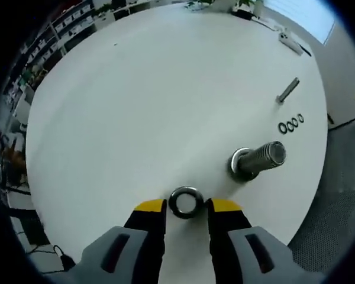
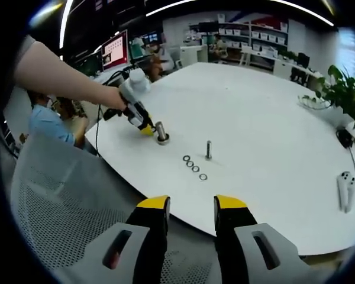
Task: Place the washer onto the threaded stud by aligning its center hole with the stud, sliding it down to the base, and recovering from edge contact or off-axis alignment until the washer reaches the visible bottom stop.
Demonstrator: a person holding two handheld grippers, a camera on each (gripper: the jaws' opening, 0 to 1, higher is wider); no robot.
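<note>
White round table: threaded stud, washers, bolt.

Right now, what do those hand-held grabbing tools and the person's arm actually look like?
Each gripper is grey plastic with two black fingers capped in yellow tips. On the left gripper and the right gripper, each grey shell has a dark slot. In the right gripper view the left gripper shows from outside, with a white rounded body and a dark cable trailing from it. The person's sleeve is grey and short.
</note>
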